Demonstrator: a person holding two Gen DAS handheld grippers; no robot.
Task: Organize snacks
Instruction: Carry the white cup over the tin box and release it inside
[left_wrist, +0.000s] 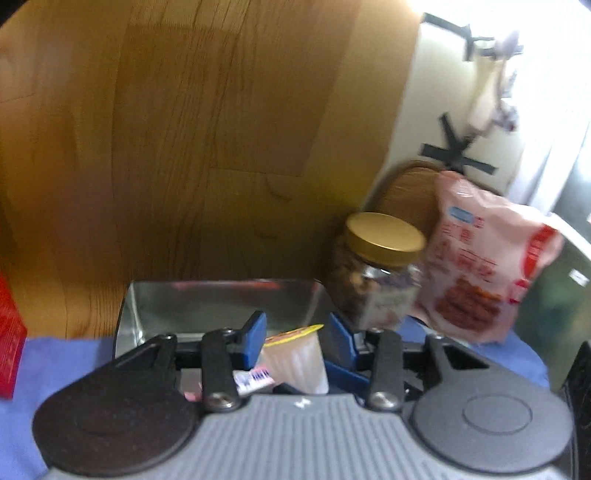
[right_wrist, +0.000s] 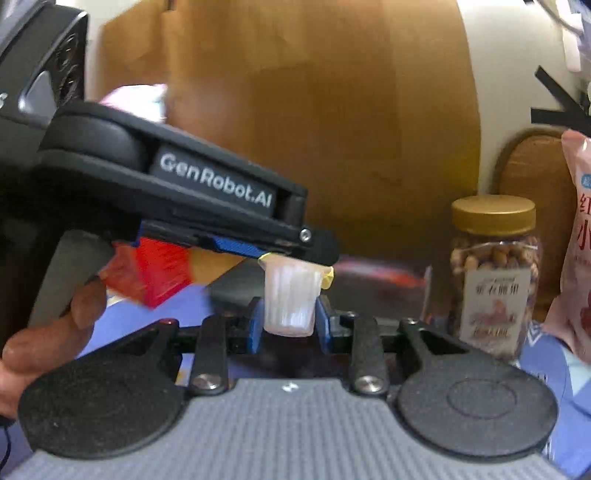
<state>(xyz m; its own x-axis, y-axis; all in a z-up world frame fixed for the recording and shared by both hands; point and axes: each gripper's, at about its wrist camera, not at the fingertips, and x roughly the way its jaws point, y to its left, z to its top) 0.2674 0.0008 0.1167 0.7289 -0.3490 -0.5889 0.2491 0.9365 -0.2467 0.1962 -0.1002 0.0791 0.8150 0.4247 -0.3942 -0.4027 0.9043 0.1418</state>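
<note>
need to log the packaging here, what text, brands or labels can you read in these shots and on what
"GenRobot.AI": white letters on the side of the left gripper, seen from the right wrist.
Nut jar: paper label with Chinese print, too blurred to read.
Pink snack bag: blue badge and red Chinese characters, blurred, unreadable.
Jelly cup: yellow lid print unreadable.
Red box: no legible text.

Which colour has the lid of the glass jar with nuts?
The lid of the jar is gold; the right wrist view shows it best.

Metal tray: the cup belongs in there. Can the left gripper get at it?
Probably yes: the left gripper, shut on the jelly cup, faces the open metal tray just ahead, with nothing between.
</note>
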